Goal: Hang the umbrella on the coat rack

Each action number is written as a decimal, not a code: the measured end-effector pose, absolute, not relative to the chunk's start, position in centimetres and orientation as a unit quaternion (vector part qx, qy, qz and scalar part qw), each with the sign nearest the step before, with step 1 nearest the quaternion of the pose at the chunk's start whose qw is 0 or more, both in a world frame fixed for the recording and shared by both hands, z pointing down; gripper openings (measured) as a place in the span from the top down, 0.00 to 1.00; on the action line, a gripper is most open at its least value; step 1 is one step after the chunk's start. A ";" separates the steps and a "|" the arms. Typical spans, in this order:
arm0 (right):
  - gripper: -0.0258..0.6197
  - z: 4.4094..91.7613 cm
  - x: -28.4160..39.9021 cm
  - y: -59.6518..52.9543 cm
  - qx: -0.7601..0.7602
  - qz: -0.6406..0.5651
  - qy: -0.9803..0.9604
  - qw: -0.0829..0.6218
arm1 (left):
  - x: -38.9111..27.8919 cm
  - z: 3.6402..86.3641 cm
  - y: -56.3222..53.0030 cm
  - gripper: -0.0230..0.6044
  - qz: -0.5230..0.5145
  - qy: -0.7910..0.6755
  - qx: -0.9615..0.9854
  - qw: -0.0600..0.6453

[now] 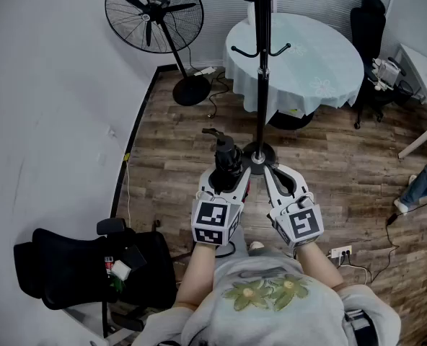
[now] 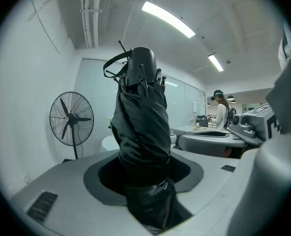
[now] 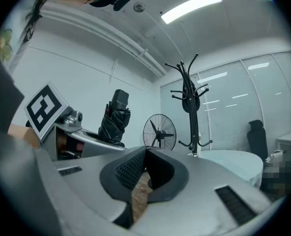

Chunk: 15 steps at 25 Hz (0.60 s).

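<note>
Left tongs [image 1: 229, 177] grip the folded black umbrella [image 1: 225, 153] — near the coat rack [image 1: 262, 71].

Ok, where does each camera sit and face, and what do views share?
Head view: on the person's head, steeply down; coat rack ahead, both forearms, left tool and right tool show.
Left gripper view: on the left tool, along its jaws, shut on the umbrella; fan beyond.
Right gripper view: on the right tool, along its closed, empty jaws toward the coat rack.
Shared: umbrella and fan, all three.
</note>
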State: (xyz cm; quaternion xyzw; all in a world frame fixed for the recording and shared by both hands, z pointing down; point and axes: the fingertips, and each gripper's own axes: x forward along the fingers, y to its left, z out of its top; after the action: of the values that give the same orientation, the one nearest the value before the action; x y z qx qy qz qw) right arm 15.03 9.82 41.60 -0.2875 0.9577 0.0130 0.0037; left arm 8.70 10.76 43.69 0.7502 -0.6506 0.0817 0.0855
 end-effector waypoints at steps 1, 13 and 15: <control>0.96 41.6 14.4 9.5 -0.285 0.022 0.958 0.003 | 8.2 43.9 10.2 0.61 0.081 -0.650 0.750 0.087; 0.95 43.3 7.1 2.5 -0.300 0.026 0.953 -0.022 | 0.8 45.6 2.9 0.61 0.084 -0.637 0.759 0.108; 0.95 43.5 5.8 1.4 -0.304 0.023 0.952 -0.027 | -0.8 45.7 1.7 0.61 0.083 -0.637 0.759 0.111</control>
State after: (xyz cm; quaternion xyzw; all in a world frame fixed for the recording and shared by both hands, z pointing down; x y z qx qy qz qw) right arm 5.84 1.35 43.49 -0.3037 0.9521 0.0227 -0.0274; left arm -0.78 1.75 45.69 0.7585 -0.6368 0.0829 0.1106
